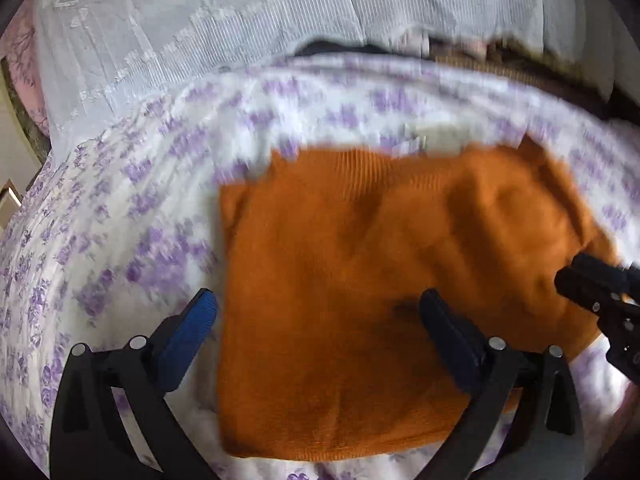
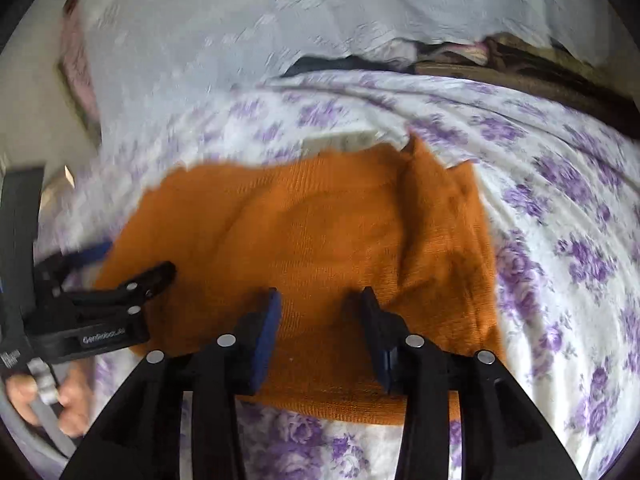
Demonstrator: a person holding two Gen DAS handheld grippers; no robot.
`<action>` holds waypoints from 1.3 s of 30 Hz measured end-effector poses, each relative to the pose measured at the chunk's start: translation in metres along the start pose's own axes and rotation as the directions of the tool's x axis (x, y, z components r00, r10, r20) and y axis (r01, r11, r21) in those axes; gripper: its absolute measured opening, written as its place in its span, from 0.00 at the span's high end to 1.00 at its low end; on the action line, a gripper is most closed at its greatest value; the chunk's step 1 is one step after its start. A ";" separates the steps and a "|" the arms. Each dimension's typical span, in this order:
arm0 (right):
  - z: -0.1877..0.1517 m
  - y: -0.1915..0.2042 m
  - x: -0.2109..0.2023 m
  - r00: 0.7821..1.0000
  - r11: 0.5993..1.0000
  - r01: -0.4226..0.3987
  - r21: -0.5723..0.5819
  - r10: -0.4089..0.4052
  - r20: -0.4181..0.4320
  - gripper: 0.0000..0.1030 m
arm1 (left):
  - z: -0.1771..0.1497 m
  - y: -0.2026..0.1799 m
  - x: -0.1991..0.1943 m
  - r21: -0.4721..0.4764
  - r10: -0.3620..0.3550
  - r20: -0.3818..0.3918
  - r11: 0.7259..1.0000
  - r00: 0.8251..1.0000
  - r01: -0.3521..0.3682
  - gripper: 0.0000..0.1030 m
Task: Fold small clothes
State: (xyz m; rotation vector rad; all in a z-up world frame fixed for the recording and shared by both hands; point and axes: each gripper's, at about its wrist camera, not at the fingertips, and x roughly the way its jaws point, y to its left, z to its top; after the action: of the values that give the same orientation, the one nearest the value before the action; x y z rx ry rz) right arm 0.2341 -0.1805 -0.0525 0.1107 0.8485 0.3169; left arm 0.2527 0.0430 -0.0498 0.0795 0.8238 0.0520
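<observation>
An orange knit garment (image 1: pixel 360 280) lies folded into a rough rectangle on a purple-flowered sheet (image 1: pixel 120 220); it also shows in the right wrist view (image 2: pixel 312 232), with a fold ridge on its right side. My left gripper (image 1: pixel 320 304) is open and empty, its fingers straddling the garment's left near edge. My right gripper (image 2: pixel 320 300) is open and empty over the garment's near edge. The right gripper shows at the right edge of the left wrist view (image 1: pixel 600 292). The left gripper shows at the left of the right wrist view (image 2: pixel 132 280).
The flowered sheet (image 2: pixel 560 200) covers a bed. White lace curtain (image 1: pixel 200 20) hangs behind it. Dark bundled clothes (image 2: pixel 460 56) lie at the far edge. A small white object (image 1: pixel 440 136) lies just beyond the garment.
</observation>
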 end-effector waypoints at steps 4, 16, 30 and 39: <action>0.033 0.001 -0.002 0.999 1.000 0.025 0.004 -0.025 0.047 0.60 | 0.032 -0.003 0.001 -0.009 0.070 0.038 0.998 0.997 -0.069 0.04; 0.042 -0.004 0.035 1.000 0.999 -0.010 0.044 0.009 0.025 0.59 | 0.025 0.004 0.042 -0.051 0.033 -0.028 0.998 0.999 -0.034 0.04; -0.007 0.013 -0.013 0.997 0.996 0.067 -0.057 -0.064 0.054 0.43 | -0.014 -0.003 -0.009 -0.001 -0.026 0.032 1.000 0.999 0.026 0.04; -0.011 -0.021 -0.023 0.998 0.997 -0.018 0.081 0.013 0.064 0.43 | -0.022 -0.023 -0.002 0.077 0.014 0.007 0.997 1.000 -0.015 0.04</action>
State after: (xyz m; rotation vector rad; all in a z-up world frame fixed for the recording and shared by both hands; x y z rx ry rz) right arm 0.2161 -0.2085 -0.0479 0.2020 0.7984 0.2921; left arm 0.2357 0.0208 -0.0651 0.1584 0.8185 0.0337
